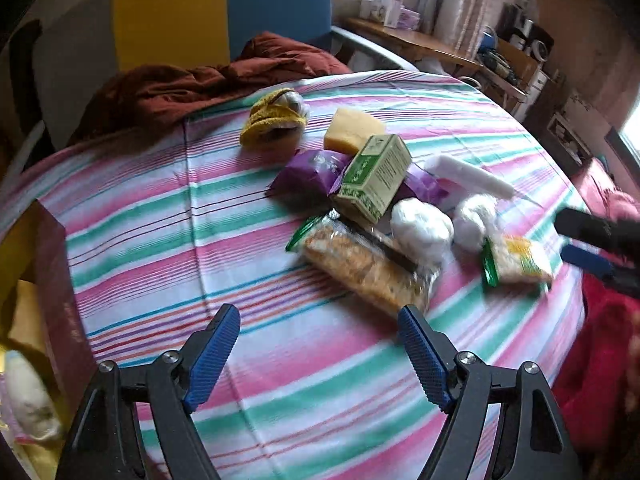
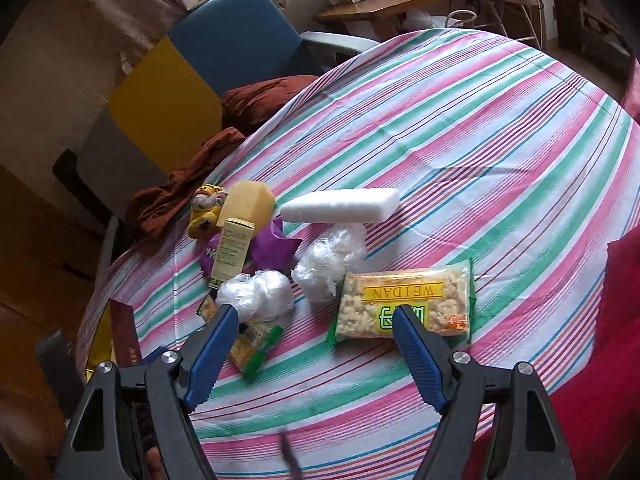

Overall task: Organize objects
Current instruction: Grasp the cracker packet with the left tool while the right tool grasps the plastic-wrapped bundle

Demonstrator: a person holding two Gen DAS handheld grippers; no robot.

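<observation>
Round bench (image 1: pixel 168 216) w/ pink, green & white striped cloth carries a loose cluster of things near its middle. Left tool (image 1: pixel 320 340) hangs above bare cloth, blue ribbed pads spread wide, nothing between them; its tips sit just short of the long clear-wrapped pack of golden puffed snack w/ green ends (image 1: pixel 360 264). Right tool (image 2: pixel 316 334) likewise wide apart & holding nothing, poised over the cloth; its right pad overlaps the near edge of the smaller yellow-label puffed rice pack w/ green trim (image 2: pixel 404 300), touching or not can't be told.

In the cluster, left wrist view: a green-and-cream printed carton (image 1: pixel 376 178) lies tilted on top of a purple foil pouch (image 1: pixel 308 174). Behind them a pale yellow sponge block (image 1: pixel 352 128) & a yellow striped plush toy (image 1: pixel 276 118). A white foam bar (image 1: pixel 468 174) lies at the far right of the group, w/ two crumpled balls of clear plastic film (image 1: pixel 420 230) between it & the snack packs.

A dark red cardboard box w/ yellow lining (image 1: pixel 52 280) stands at the bench's left edge, a whitish item inside. Rust-brown cloth (image 1: pixel 192 84) is heaped at the far edge, by a blue & yellow chair back (image 1: pixel 224 8).
</observation>
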